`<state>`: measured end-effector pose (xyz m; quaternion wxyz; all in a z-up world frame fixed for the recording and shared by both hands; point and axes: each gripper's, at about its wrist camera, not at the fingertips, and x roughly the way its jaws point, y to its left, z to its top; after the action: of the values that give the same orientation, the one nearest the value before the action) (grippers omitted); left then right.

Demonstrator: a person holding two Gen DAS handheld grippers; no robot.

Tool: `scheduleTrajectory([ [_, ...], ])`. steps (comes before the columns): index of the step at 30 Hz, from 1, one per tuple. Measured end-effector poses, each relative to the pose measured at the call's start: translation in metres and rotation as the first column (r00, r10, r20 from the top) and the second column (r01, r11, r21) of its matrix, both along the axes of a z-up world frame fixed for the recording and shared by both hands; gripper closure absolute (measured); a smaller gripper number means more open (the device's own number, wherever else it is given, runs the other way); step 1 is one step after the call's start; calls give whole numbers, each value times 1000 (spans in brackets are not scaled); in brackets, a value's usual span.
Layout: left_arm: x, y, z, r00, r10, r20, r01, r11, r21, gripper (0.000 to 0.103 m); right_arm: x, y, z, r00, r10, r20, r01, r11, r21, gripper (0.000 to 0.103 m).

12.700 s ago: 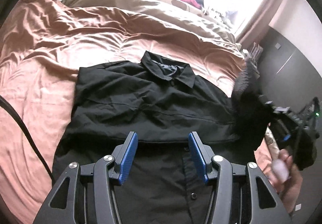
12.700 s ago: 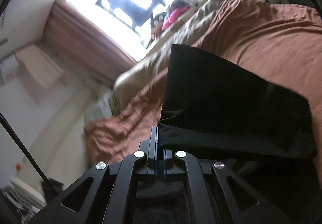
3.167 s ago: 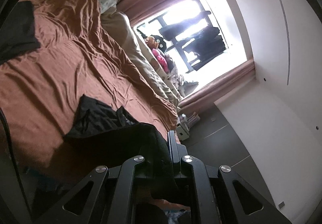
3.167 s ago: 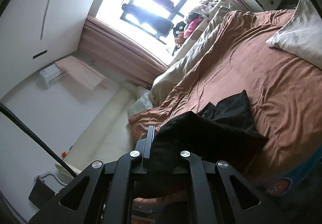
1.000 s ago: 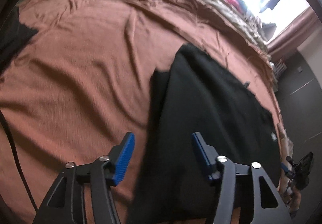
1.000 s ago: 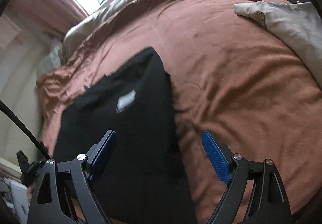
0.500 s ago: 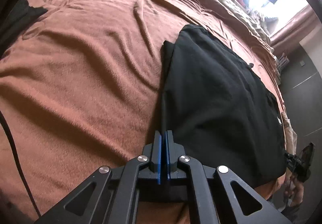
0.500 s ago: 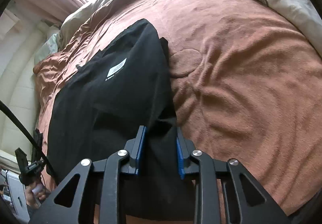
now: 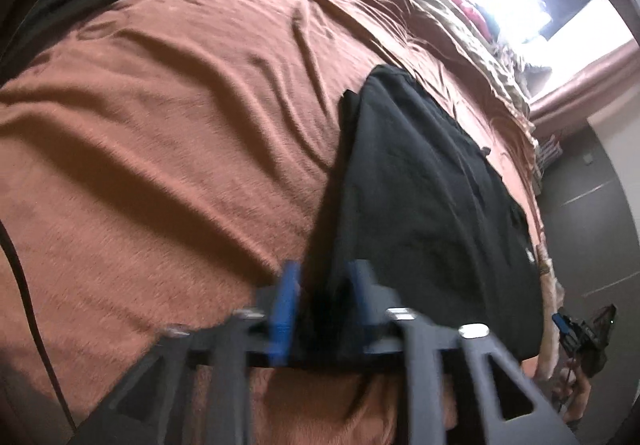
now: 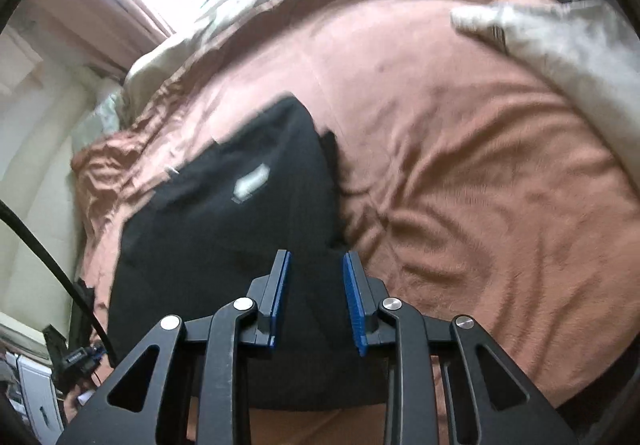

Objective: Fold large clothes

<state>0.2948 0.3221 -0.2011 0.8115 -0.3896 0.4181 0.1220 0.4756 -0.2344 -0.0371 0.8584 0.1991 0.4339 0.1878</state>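
Our black folded garment (image 9: 424, 205) lies flat on the rust-brown bedspread (image 9: 180, 125). The left gripper (image 9: 320, 305) straddles its near corner, jaws opening, cloth between them. The right gripper (image 10: 316, 301) pinches the opposite near corner. If one side lets go first, the fold may skew.

Rumpled rust-brown bed (image 9: 168, 133) under a folded black garment (image 9: 420, 197) and pale pillow (image 10: 568, 45).
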Motion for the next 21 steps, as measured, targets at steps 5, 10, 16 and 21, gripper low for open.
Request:
scheduleTrajectory([
  [5, -17, 3, -6, 998, 24, 55, -19, 995, -99, 49, -25, 29, 34, 992, 92, 87, -91, 996, -17, 79],
  [10, -21, 0, -19, 996, 39, 75, -22, 977, -214, 49, -40, 85, 34, 971, 225, 77, -223, 974, -36, 79],
  [16, -21, -7, -24, 996, -11, 87, 33, 966, -257, 49, -53, 152, 5, 942, 336, 0, -335, 939, -73, 79],
  [21, -14, -4, -27, 993, 17, 120, 17, 960, -279, 49, -64, 199, -17, 908, 416, -51, -420, 899, -122, 79],
])
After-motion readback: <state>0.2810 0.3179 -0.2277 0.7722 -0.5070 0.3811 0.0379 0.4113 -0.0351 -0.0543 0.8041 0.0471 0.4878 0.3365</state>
